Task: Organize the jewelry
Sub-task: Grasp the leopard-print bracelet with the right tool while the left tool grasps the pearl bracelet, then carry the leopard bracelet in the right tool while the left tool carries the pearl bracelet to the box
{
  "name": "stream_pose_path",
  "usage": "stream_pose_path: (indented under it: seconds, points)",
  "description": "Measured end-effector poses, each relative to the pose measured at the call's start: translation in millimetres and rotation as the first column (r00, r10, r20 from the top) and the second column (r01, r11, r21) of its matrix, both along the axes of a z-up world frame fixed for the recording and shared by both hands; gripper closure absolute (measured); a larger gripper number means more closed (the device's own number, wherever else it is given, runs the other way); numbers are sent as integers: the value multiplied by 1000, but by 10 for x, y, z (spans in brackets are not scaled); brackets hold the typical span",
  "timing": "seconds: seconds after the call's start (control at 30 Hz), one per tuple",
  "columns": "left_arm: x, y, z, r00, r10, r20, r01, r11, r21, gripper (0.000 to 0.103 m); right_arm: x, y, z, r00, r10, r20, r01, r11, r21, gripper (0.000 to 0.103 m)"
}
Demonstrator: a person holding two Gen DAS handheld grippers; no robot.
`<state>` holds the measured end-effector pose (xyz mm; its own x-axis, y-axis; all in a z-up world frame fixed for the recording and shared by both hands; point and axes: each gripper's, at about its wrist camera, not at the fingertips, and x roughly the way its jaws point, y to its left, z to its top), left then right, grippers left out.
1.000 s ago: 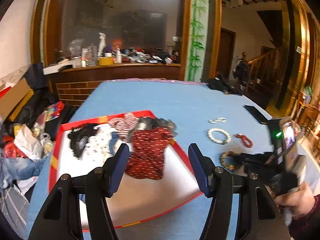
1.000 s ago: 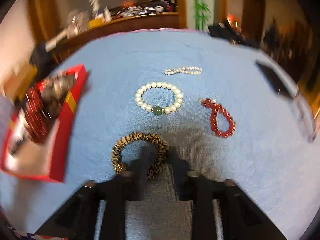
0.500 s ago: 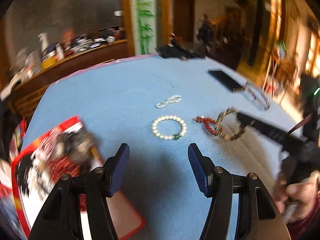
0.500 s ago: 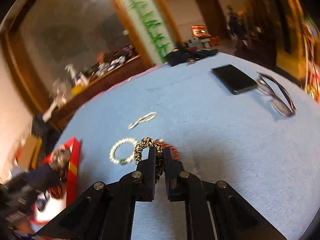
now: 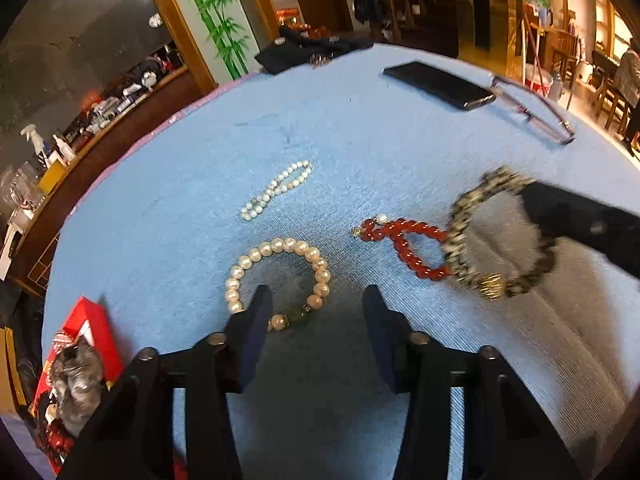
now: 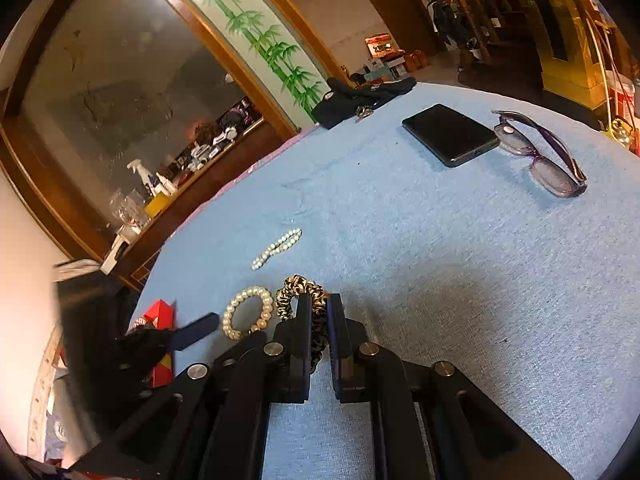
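Note:
A large pearl bracelet [image 5: 276, 280] with a green bead lies on the blue tablecloth. My left gripper [image 5: 316, 308] hovers low over its near side. The jaws are closing with the green-bead stretch between them, pads clear of it. A red bead bracelet [image 5: 404, 244] and a small pearl strand [image 5: 276, 188] lie beyond. My right gripper [image 6: 318, 304] is shut on a leopard-patterned band [image 6: 294, 288] with a gold bead, held just above the cloth. The same band [image 5: 464, 232] shows at the right of the left wrist view, beside the red bracelet.
A red tray [image 5: 90, 320] with hair ties and cloth items sits at the table's left edge. A black phone [image 6: 450, 134] and purple glasses [image 6: 548, 156] lie at the far right. A dark cloth with keys [image 5: 304, 50] rests at the far edge.
My left gripper swung from the red tray over to the large pearl bracelet, dropped lower, and its jaws narrowed. My right gripper closed on the leopard band and raised it off the cloth.

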<state>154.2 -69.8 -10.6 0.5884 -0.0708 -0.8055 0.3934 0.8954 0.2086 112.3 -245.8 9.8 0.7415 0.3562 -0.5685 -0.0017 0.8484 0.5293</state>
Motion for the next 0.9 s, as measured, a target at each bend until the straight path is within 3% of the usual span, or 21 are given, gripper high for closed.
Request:
stream_pose_path:
  seconds: [0.17, 0.27, 0.33, 0.4, 0.57, 0.77, 0.9]
  points:
    - [107, -23, -105, 1000, 16, -21, -16, 1000, -18, 93, 4, -65, -21, 1000, -20, -11, 21, 999, 36, 95]
    - [92, -46, -127, 1000, 30, -9, -30, 999, -13, 94, -2, -63, -15, 1000, -18, -11, 18, 999, 41, 95]
    - [76, 5, -119, 998, 60, -34, -62, 997, -56, 95, 0, -62, -15, 1000, -18, -10, 18, 999, 43, 95]
    - [-2, 183, -30, 994, 86, -62, -96, 978, -184, 95, 4, -65, -21, 1000, -16, -11, 17, 999, 44, 95]
    - [-304, 444, 199, 996, 77, -36, -85, 925, -370, 95, -10, -38, -10, 1000, -4, -2, 5, 999, 36, 95]
    - [-568, 597, 443, 997, 71, 37, -43, 869, -492, 95, -36, 31, 21, 1000, 18, 18, -18, 1000, 12, 95]
    - [-621, 659, 538, 994, 87, 66, -40, 852, -521, 95, -22, 117, 26, 998, 53, 21, -53, 999, -4, 95]
